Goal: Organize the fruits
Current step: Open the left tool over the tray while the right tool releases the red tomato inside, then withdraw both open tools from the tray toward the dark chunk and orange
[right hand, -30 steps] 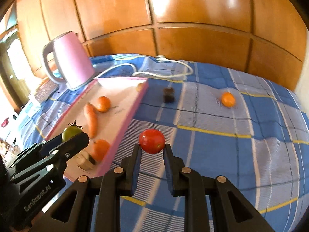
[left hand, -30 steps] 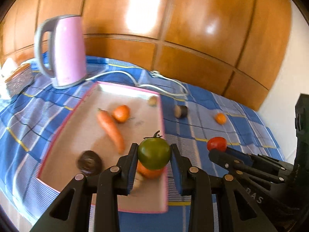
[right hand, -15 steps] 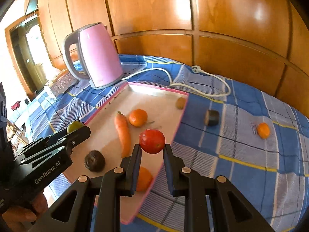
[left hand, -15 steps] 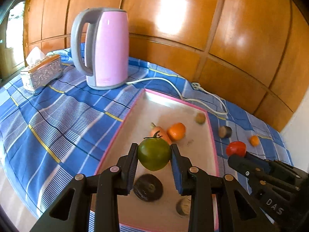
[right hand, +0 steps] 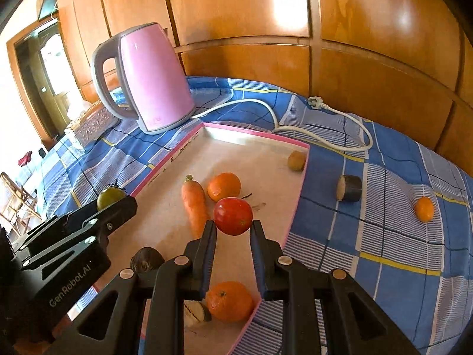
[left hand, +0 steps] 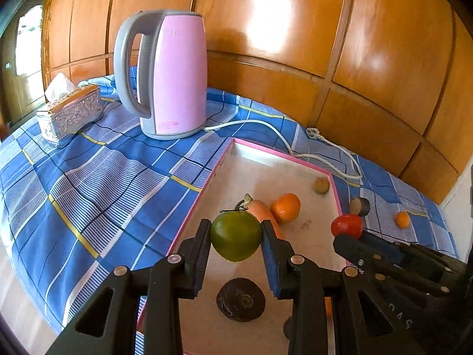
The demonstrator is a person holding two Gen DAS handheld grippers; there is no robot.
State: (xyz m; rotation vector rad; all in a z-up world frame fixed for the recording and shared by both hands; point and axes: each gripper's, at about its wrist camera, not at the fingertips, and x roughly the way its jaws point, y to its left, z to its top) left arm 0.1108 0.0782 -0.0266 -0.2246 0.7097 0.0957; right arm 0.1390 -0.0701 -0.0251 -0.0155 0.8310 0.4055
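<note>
My left gripper [left hand: 236,236] is shut on a green tomato [left hand: 236,235] and holds it above the near left part of the pink-rimmed tray [left hand: 201,204]. My right gripper [right hand: 233,227] is shut on a red tomato [right hand: 233,215] over the tray's [right hand: 297,195] middle. In the tray lie a carrot [right hand: 194,204], two oranges [right hand: 223,186] [right hand: 229,301], a dark round fruit [left hand: 241,299], a small brown fruit [right hand: 296,160] and a pale cut piece [right hand: 195,311]. On the cloth to the right sit a dark cut piece [right hand: 349,188] and a small orange [right hand: 424,209].
A pink kettle [left hand: 170,74] stands behind the tray's far left corner, its white cord [right hand: 340,136] looping along the tray's far side. A silver tissue box [left hand: 69,112] sits far left. Blue checked cloth [left hand: 88,177] covers the table; a wooden wall rises behind it.
Both grippers have swung left with their tomatoes, from the tray's right side and the cloth to above the tray. The kettle and tissue box came nearer in view.
</note>
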